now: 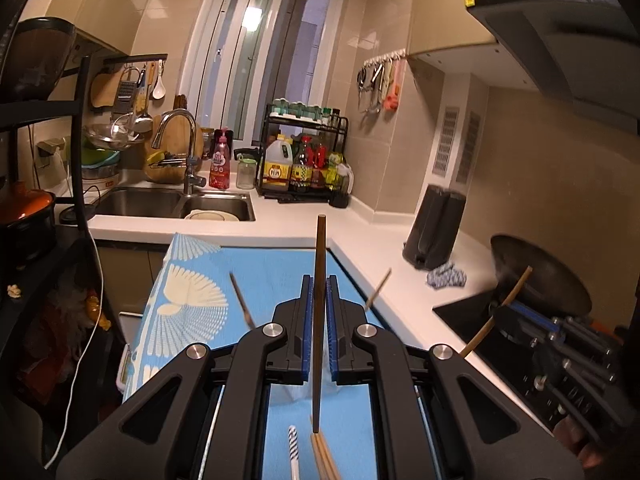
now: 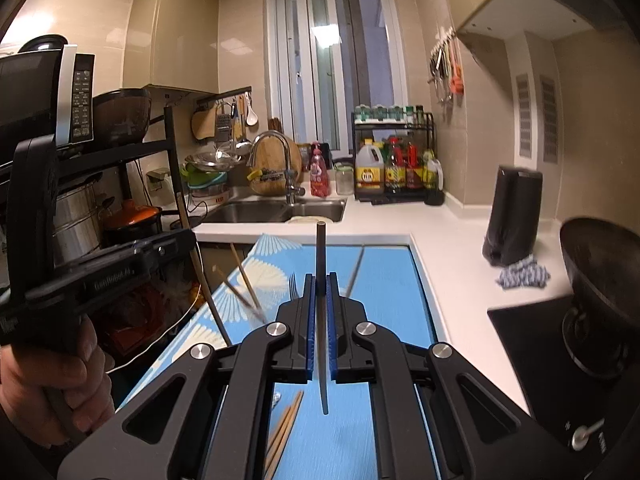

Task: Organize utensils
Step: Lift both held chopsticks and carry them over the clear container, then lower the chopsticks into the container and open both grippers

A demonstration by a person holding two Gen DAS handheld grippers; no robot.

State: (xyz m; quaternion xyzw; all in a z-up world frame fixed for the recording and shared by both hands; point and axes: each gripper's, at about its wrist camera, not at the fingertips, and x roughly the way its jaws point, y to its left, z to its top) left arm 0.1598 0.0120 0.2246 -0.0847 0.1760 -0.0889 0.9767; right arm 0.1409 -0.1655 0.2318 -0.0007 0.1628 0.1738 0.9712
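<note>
The left hand-held gripper (image 1: 319, 312) pinches a brown wooden chopstick (image 1: 319, 280) between its blue-padded fingers (image 1: 307, 320). The stick stands nearly upright in the left wrist view, its blunt end at 12 o'clock above the fingertips and its thin end pointing toward 6 o'clock over the blue patterned mat (image 1: 272, 276).

The right hand-held gripper (image 2: 320, 312) is clamped on a dark chopstick (image 2: 321, 256), likewise upright, with its tapered end hanging toward 6 o'clock above the mat. In the left wrist view the right gripper shows at about 4 o'clock, over the black cooktop (image 1: 472, 320), with its stick looking light tan and tilted.

On the mat, loose chopsticks (image 2: 244, 280) lie crossed at about 10 o'clock of the right gripper's tips, a fork (image 2: 293, 285) lies just beside its left finger, and another dark stick (image 2: 356, 270) lies at 1 o'clock. A bundle of light wooden chopsticks (image 2: 286, 428) rests on the mat at 7 o'clock beneath the right gripper's frame. A striped straw-like stick (image 1: 293, 450) lies next to wooden chopsticks at 6 o'clock in the left view.

The white tabletop (image 2: 448, 232) carries a dark knife block (image 2: 514, 212) and a blue checked cloth (image 2: 522, 274).
</note>
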